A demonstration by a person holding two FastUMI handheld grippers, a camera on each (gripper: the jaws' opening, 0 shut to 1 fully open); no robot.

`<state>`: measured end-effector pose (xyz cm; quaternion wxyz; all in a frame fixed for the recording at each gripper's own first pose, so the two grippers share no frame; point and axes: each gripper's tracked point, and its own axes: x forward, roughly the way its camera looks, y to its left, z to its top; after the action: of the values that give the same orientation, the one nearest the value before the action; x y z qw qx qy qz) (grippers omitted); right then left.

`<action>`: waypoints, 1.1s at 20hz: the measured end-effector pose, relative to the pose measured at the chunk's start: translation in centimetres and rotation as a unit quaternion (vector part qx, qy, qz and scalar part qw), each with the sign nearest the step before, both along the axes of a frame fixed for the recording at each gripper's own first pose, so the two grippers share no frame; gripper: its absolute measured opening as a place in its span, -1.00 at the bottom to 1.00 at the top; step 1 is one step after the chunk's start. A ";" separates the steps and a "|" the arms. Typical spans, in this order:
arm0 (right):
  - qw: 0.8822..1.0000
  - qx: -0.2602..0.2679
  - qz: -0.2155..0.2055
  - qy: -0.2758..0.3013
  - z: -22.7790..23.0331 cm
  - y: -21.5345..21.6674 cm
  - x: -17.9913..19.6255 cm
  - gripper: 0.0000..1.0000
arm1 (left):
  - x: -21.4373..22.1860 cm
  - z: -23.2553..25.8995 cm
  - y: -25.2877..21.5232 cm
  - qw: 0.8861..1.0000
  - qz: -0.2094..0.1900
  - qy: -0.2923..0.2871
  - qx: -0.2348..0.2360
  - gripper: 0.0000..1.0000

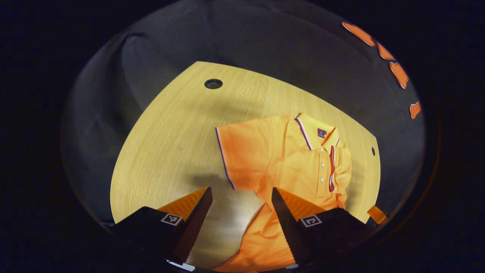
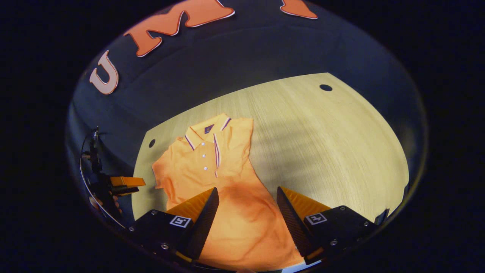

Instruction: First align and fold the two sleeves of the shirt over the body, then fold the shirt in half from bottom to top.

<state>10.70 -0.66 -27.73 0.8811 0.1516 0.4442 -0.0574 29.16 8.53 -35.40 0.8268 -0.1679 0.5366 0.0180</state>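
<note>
An orange polo shirt (image 1: 288, 159) lies face up on the wooden table (image 1: 170, 144). One sleeve (image 1: 237, 151) is spread flat to the side. The other sleeve (image 1: 341, 167) lies folded over the chest, its striped cuff beside the buttons. My left gripper (image 1: 241, 189) hovers open above the spread sleeve's lower edge, holding nothing. In the right gripper view the shirt (image 2: 212, 167) has its collar at the far end, and my right gripper (image 2: 247, 188) hangs open over the lower body, nothing between its fingers. The left gripper (image 2: 127, 182) shows at that view's left beside the spread sleeve (image 2: 161, 174).
The table has round holes near its far corners (image 1: 213, 83) (image 2: 325, 87) and a smaller one by the shirt (image 2: 151, 143). Black cloth wall (image 1: 265, 41) surrounds the table. Bare wood (image 2: 333, 151) stretches beside the shirt. A hand with a cable (image 2: 94, 178) holds the left gripper.
</note>
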 end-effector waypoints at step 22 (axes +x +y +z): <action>0.988 0.096 -0.116 -0.015 -0.3 2.5 -11.3 0.94 | 6.9 -6.9 -0.2 0.992 -0.038 0.115 0.047 -0.74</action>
<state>-0.64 1.80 -28.01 0.8563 0.2868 0.4141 -0.1142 36.05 8.35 -42.32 0.7665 -0.1052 0.6329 0.0308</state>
